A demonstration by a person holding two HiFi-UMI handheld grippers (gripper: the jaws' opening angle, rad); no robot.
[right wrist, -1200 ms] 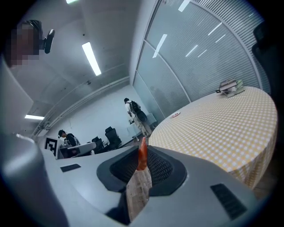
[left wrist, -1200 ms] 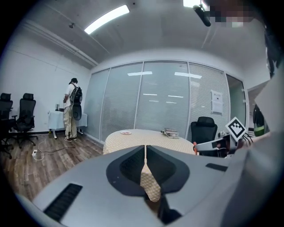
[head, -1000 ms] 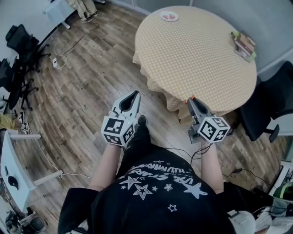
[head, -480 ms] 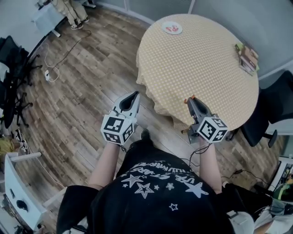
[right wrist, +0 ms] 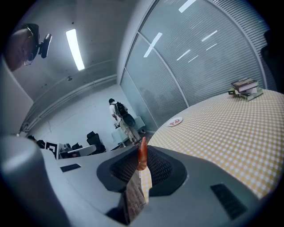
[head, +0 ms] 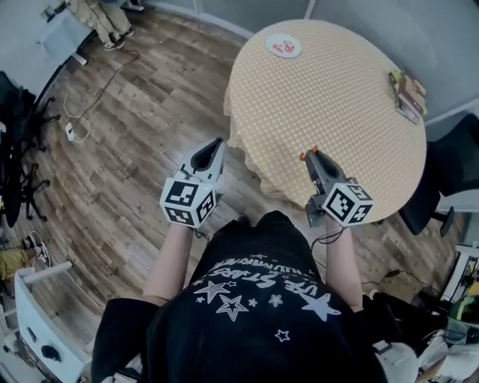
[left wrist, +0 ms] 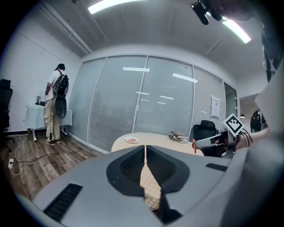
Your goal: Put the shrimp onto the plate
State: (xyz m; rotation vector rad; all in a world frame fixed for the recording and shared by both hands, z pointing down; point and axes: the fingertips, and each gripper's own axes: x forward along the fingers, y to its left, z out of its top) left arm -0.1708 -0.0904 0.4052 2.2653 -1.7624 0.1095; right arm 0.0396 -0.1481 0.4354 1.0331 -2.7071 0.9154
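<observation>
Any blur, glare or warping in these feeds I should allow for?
Head view: evenly lit, sharp, plate small but clear. Left gripper view: strong fisheye, dark corners, ceiling light reflects in the glass wall. Right gripper view: same warping; shrimp fairly sharp.

The round desk is covered by a yellow-and-white checked cloth, soft and woven-looking, its hem hanging in loose folds. The grey-brown floor is wood-grain planking with a low sheen. The left claw and the right claw are moulded grey plastic, matt and smooth, with darker ribbed recesses inside. The small orange shrimp pinched in the right claw looks slick and glossy. The small white round plate is smooth. The person's black T-shirt is matt cloth with white printed stars.
</observation>
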